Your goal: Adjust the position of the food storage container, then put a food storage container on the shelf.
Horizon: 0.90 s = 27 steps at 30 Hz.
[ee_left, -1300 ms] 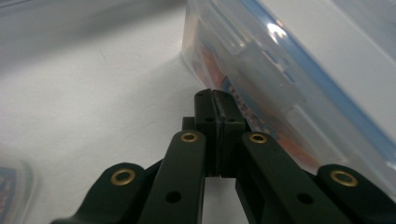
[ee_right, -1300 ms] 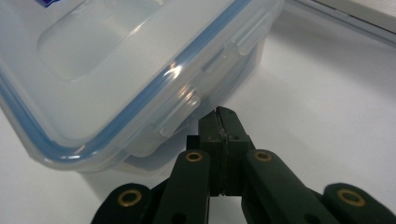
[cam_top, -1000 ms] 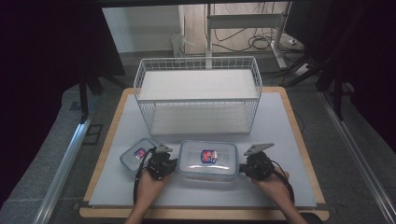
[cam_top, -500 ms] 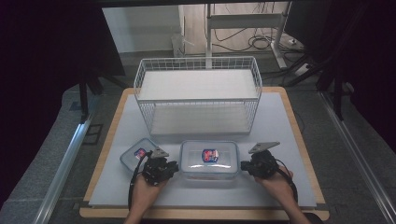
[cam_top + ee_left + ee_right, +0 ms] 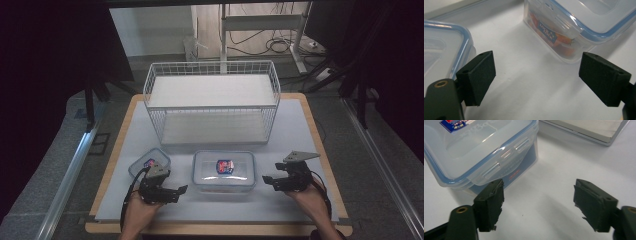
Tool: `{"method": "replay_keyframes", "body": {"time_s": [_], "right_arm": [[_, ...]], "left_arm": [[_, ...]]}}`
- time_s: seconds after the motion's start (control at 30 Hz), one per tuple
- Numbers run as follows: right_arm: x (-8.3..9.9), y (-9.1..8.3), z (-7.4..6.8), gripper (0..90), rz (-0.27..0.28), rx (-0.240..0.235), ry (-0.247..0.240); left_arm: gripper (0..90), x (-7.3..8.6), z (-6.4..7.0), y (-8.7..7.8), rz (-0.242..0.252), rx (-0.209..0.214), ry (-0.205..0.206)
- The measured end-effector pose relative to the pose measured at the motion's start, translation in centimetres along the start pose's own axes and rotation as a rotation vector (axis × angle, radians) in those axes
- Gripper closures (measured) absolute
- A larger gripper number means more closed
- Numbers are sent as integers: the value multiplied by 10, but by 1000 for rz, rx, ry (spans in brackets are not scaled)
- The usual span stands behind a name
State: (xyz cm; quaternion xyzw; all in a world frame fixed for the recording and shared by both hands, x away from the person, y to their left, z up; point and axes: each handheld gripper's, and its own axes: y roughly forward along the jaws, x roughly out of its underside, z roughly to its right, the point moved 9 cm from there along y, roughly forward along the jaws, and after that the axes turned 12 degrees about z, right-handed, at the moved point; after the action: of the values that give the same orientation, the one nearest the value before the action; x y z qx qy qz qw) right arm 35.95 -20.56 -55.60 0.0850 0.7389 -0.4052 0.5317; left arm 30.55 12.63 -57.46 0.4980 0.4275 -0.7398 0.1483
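A small clear lidded box [image 5: 149, 163] with a blue seal sits at the near left of the white tabletop [image 5: 310, 130], just beyond the left tongs [image 5: 172, 192], whose jaws stand wide apart on nothing and point right toward the middle. At near centre lies the larger clear box [image 5: 224, 171], its lid latched shut and a red-and-blue label on top; in the left gripper view its clip-sided end [image 5: 564, 30] shows across a bare gap. To its right the right tongs [image 5: 270, 181] face it, jaws likewise spread and empty, close to the box's end yet apart from it. At the far side stands a white wire basket [image 5: 212, 102] with two white shelves.
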Motion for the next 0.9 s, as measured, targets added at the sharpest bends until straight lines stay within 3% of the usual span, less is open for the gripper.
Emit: {"method": "replay_keyframes", "body": {"time_s": [0.23, 0.4, 0.47, 0.67, 0.8, 0.9], "right_arm": [[0, 1, 1, 186, -2, 11, 6], [0, 2, 0, 147, -4, 5, 0], [0, 2, -1, 134, -7, -1, 0], [-3, 1, -4, 97, -6, -15, 10], [-7, -1, -6, 93, 12, -32, 21], [-11, -2, -9, 93, 12, -43, 29]], "left_arm": [[127, 4, -2, 4, -13, -11, 10], [102, 0, 2, 6, 17, 39, 11], [96, -1, 3, 6, 22, 41, 16], [87, -6, 3, 6, 7, 54, -12], [88, -14, 5, 5, 13, 90, -59], [80, -20, 8, 6, 11, 109, -64]]}}
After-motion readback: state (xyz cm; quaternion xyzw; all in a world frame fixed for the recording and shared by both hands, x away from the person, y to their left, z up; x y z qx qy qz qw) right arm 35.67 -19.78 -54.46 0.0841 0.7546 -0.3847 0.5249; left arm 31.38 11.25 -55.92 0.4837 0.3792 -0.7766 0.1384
